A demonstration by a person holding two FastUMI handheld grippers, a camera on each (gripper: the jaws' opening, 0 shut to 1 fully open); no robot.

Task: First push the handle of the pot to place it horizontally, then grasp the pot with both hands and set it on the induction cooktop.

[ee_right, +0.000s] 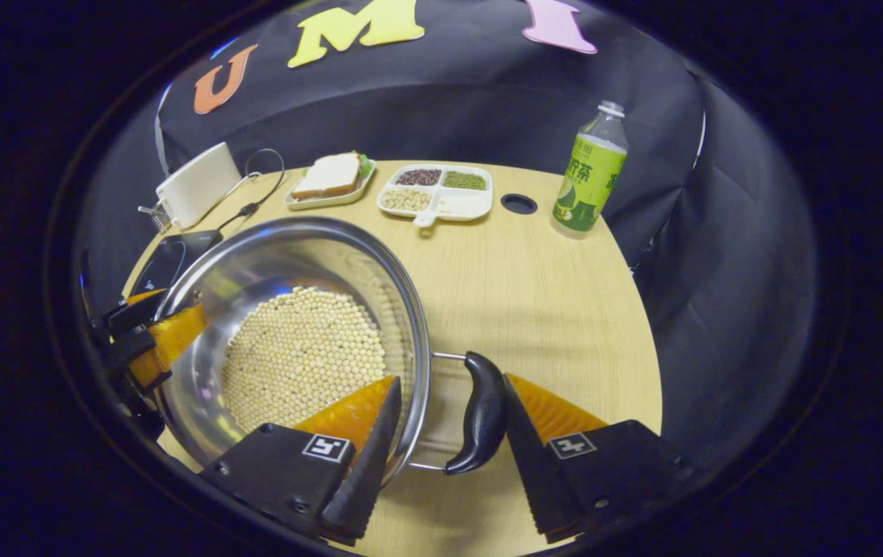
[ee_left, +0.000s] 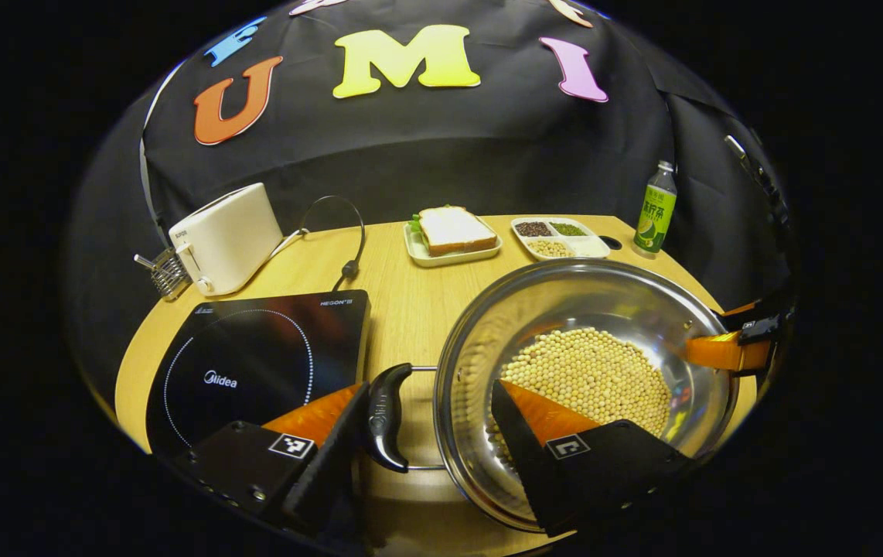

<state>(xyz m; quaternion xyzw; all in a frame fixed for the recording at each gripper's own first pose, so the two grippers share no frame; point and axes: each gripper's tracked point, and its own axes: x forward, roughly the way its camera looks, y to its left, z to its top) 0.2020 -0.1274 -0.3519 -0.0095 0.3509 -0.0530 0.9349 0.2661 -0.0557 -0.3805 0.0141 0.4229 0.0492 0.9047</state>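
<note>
Both grippers — left gripper and right gripper — straddle the pot's side handles and rim, fingers open, so with it beside the induction cooktop on the bench, gripping and lifting remain.

The steel pot sits upright on the worktop, its bottom covered with pale beans. A black loop handle lies level on each side. The black induction cooktop lies flat just beside it.
</note>
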